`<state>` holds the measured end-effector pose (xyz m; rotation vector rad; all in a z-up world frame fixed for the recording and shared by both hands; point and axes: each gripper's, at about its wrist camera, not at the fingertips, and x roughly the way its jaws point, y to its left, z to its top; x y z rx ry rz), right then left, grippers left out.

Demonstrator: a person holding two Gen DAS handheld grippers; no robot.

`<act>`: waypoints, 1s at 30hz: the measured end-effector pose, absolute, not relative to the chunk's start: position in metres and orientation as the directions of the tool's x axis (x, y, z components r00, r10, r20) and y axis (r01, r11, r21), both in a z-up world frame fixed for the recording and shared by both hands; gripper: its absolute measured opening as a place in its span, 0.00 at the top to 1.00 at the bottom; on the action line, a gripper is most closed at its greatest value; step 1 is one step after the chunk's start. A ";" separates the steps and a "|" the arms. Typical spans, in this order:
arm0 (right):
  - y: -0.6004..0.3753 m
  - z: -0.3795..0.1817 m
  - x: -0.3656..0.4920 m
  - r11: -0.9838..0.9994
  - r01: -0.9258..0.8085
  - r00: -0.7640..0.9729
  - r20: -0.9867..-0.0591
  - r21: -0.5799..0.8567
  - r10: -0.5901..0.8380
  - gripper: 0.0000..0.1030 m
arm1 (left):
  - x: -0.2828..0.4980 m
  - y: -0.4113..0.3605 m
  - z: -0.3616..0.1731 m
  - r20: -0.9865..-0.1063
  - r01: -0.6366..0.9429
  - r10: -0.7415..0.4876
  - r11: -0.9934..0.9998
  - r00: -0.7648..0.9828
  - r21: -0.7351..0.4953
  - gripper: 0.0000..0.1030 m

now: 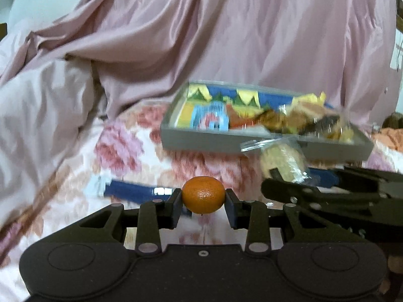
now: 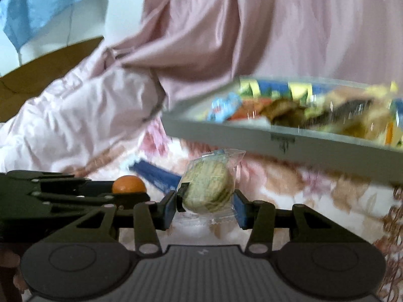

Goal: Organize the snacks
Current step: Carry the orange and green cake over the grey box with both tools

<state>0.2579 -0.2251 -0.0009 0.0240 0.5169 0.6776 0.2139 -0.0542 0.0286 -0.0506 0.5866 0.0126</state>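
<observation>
Left tongs [image 1: 203, 202] clamp a small round orange mandarin [image 1: 203, 195] at lower centre (firm, bruisable), right tongs [image 2: 205, 200] grip a clear-wrapped round biscuit [image 2: 207, 188], crushable and slippery, below the grey printed snack tray [image 2: 221, 132].

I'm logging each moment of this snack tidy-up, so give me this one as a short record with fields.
left gripper: shut on a small orange
right gripper: shut on a wrapped cookie
tray: grey, ahead of both grippers, wrapped snacks piled at its right end
surface: floral bedspread, pink quilt bunched behind the tray
also lying there: blue packet on the bedspread
</observation>
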 end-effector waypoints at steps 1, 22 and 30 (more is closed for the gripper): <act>-0.227 0.003 0.257 0.785 -0.591 0.670 -0.430 0.183 0.605 0.50 | 0.217 -0.054 0.033 -0.545 -0.027 -0.001 0.999 0.839 -0.044 0.63; -0.268 0.026 0.292 0.916 -0.357 0.844 -0.355 0.183 0.401 0.50 | 0.316 -0.094 0.060 -0.501 -0.003 -0.055 0.993 0.864 -0.114 0.63; -0.275 0.024 0.312 0.926 -0.344 0.857 -0.352 0.154 0.377 0.51 | 0.346 -0.102 0.042 -0.534 -0.033 -0.047 0.990 0.844 -0.139 0.63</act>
